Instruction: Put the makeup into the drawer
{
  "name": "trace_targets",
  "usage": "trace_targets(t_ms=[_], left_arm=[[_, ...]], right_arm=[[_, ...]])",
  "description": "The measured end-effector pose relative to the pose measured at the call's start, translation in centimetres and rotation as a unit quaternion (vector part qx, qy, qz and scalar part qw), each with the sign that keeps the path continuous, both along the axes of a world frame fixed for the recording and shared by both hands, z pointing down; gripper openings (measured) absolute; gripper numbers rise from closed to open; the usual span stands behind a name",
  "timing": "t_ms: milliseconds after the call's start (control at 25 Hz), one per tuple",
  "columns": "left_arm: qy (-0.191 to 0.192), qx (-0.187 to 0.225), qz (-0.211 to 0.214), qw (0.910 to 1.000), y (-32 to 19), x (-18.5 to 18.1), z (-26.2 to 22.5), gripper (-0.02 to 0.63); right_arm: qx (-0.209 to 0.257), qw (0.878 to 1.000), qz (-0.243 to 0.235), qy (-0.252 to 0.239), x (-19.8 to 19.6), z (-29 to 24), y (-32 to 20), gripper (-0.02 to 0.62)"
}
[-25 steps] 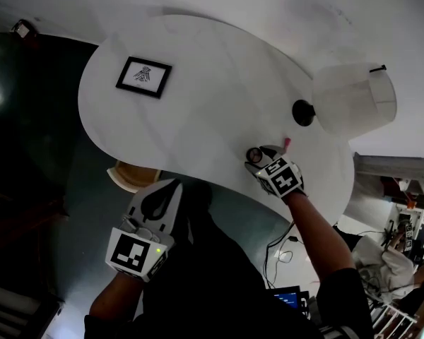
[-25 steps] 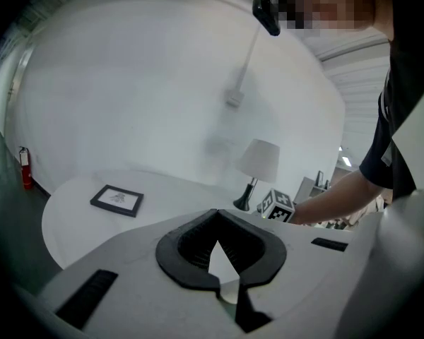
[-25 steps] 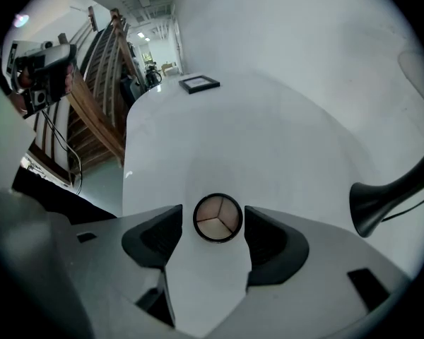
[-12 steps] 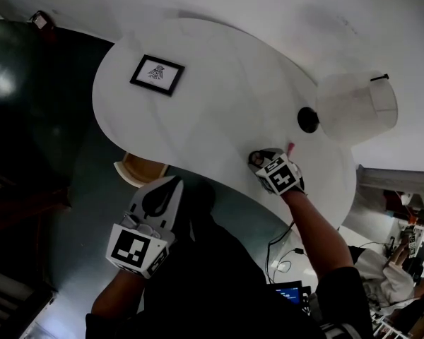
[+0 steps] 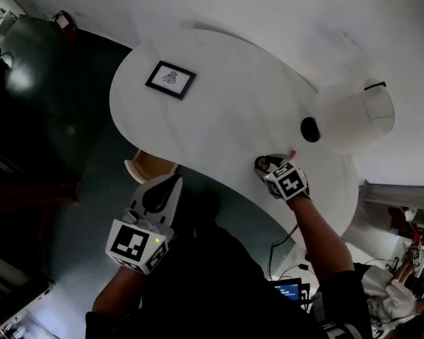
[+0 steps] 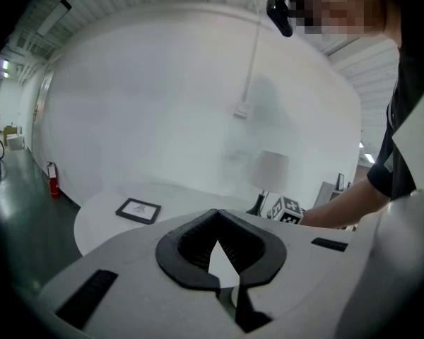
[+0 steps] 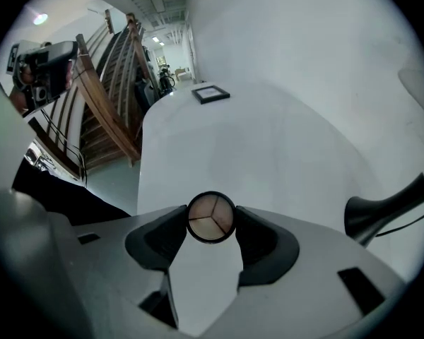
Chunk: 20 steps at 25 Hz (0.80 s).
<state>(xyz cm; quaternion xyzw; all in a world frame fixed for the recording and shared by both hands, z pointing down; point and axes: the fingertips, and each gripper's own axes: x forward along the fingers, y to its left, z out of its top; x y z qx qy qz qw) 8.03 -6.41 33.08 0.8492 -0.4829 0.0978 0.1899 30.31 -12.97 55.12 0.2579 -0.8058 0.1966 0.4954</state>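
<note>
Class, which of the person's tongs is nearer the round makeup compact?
Right. The right tongs have just been closing and grip the round compact by its sides at the white table. The left tongs, shut and empty, hang off the table's near edge, apart from it.

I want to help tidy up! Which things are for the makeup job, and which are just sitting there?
For the job: round compact, between the right gripper's jaws, which have just been closing on it; tan drawer.
Just lying about: picture frame; table lamp.
</note>
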Motion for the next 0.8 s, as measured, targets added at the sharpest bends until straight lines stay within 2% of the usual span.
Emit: trace_targets(t_ms=[200, 320, 520, 800], left_arm=[[-0.007, 0.009, -0.028, 0.9995, 0.9, -1.3, -0.8, 0.011], [-0.015, 0.019, -0.033, 0.9992, 1.8, -2.7, -1.2, 0.012], [-0.02, 0.033, -0.049, 0.998, 3.4, -7.0, -1.6, 0.012], [-0.024, 0.049, -0.071, 0.996, 6.3, -15.1, -2.3, 0.012]], right_arm=[[0.023, 0.999, -0.016, -0.029, -1.1, -2.8, -0.3, 0.218], [0.032, 0.998, -0.029, -0.044, -3.4, -4.7, 0.1, 0.218], [0.05, 0.996, -0.058, -0.056, -9.1, -7.1, 0.9, 0.218], [0.057, 0.99, -0.099, -0.079, -19.5, -9.9, 3.6, 0.218]])
